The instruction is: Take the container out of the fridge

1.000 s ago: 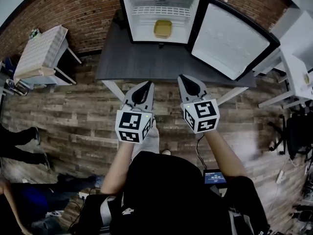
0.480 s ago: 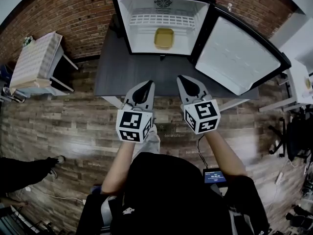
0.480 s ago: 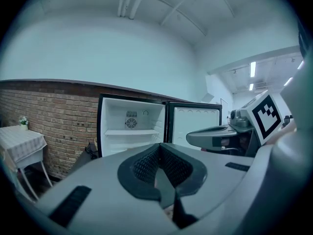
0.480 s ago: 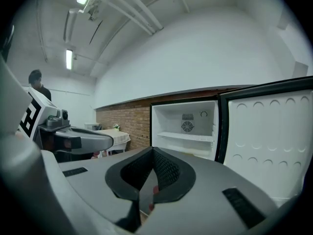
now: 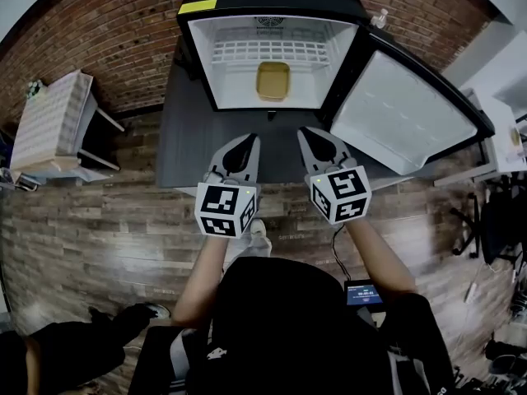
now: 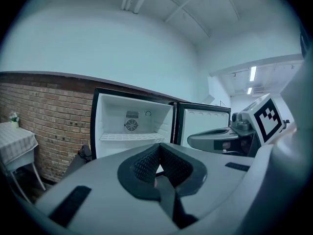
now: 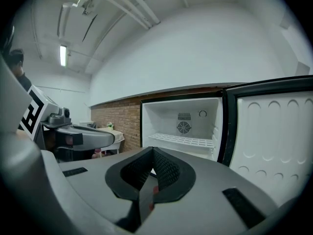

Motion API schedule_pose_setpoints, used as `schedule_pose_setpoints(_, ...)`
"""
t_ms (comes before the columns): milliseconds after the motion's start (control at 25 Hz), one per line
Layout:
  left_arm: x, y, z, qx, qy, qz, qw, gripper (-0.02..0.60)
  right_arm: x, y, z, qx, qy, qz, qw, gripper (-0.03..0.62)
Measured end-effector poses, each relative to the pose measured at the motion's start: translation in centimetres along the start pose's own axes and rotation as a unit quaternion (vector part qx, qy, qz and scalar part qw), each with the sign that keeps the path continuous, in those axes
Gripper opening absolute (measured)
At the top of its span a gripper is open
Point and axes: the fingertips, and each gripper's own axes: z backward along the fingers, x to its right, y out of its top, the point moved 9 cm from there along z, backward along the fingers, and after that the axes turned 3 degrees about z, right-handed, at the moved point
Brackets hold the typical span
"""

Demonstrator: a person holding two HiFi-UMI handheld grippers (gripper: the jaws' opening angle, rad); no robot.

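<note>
A small black fridge [image 5: 200,72] stands on a dark table [image 5: 185,130] with its door [image 5: 403,109] swung open to the right. On its white floor, below a wire shelf [image 5: 265,51], sits a yellow container [image 5: 272,81]. My left gripper [image 5: 249,141] and right gripper [image 5: 305,132] hover side by side over the table's near edge, short of the fridge. Both are shut with nothing between the jaws. The fridge interior [image 6: 129,131] shows in the left gripper view and the fridge interior [image 7: 183,126] in the right gripper view, where my jaws hide the container.
A white side table [image 5: 49,118] stands at the left against the brick wall [image 5: 107,31]. White furniture [image 5: 502,122] is at the right. A person's dark legs [image 5: 74,344] are on the wood floor at the lower left. A small screen [image 5: 364,295] hangs at my right side.
I have stepped closer: the fridge and table have come nearer and larger in the head view. Both grippers kept their pose and stayed shut. The person at the left has moved along the floor.
</note>
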Motion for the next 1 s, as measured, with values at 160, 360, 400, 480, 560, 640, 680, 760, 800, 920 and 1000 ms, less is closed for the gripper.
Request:
schedule_pose_setpoints(160,-1.7,0.7,-2.0,-0.003,-0.01,-0.002,0.9999,0.014,1.0,0.5,-2.2,-0.007,-0.004,0.001,1.0,0.04)
schedule_pose_setpoints(360,-4.0,0.8,-4.3,-0.01,-0.023,-0.002,0.9997,0.014,2.2,0.6,-4.9,-0.016,-0.011,0.001,1.0,0.04)
schedule_pose_setpoints(400,-4.5,0.7,-4.8,-0.013,-0.027,-0.001,0.9996,0.014,2.4,0.5,-5.4,-0.019,-0.013,0.001,1.0,0.04)
schedule_pose_setpoints(480,-5.4,0.6,-5.9,-0.018,-0.034,-0.001,0.9992,0.014,2.9,0.2,-6.4,-0.023,-0.017,0.0,1.0,0.04)
schedule_pose_setpoints(560,-6.0,0.4,-6.9,-0.023,-0.042,-0.001,0.9989,0.014,3.3,0.0,-7.1,-0.027,-0.023,-0.002,0.999,0.04)
schedule_pose_setpoints(640,-6.3,0.2,-7.7,-0.028,-0.051,-0.002,0.9983,0.014,3.6,-0.1,-7.6,-0.029,-0.028,-0.004,0.999,0.04)
schedule_pose_setpoints(680,-6.5,0.1,-8.2,-0.031,-0.055,-0.004,0.998,0.014,3.8,-0.2,-7.9,-0.029,-0.031,-0.006,0.999,0.04)
schedule_pose_setpoints(760,-6.6,-0.1,-8.9,-0.037,-0.065,-0.006,0.9972,0.014,4.1,-0.4,-8.3,-0.028,-0.035,-0.01,0.999,0.04)
schedule_pose_setpoints(800,-6.6,-0.3,-9.3,-0.04,-0.069,-0.008,0.9968,0.014,4.2,-0.6,-8.5,-0.028,-0.037,-0.013,0.999,0.04)
schedule_pose_setpoints(920,-6.6,-0.7,-10.1,-0.05,-0.078,-0.015,0.9956,0.014,4.5,-1.2,-9.0,-0.033,-0.035,-0.018,0.999,0.04)
schedule_pose_setpoints(1000,-6.4,-0.8,-10.7,-0.055,-0.084,-0.021,0.9947,0.014,4.8,-1.7,-9.3,-0.037,-0.035,-0.024,0.998,0.04)
